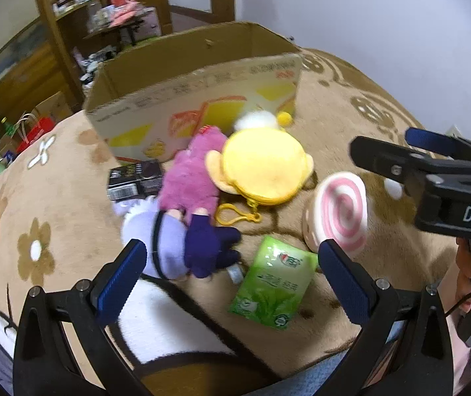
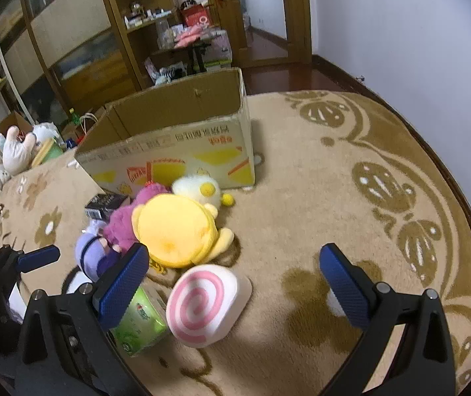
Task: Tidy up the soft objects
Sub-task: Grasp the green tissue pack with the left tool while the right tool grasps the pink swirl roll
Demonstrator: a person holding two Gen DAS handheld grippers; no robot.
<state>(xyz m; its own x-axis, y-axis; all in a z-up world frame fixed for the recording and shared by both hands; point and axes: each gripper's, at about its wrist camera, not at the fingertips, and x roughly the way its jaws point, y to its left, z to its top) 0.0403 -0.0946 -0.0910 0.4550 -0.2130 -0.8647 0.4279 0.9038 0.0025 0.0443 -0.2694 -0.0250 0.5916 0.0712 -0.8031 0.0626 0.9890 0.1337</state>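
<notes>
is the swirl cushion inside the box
No, the swirl cushion lies on the rug, in front of the box.

Soft things lie heaped on the rug before my fingers. Yellow round plush pouch (image 1: 262,168) on top, flat, its yellow clasp (image 1: 235,215) trailing. Pink-purple furry plush (image 1: 189,181) beside it, touching. Lavender plush doll (image 1: 169,241) nearest, dark purple limbs. White chick plush (image 2: 197,188) against the open cardboard box (image 2: 176,151). Pink swirl roll cushion (image 2: 207,303) tilted, just beside the green tissue pack (image 1: 273,285).
</notes>
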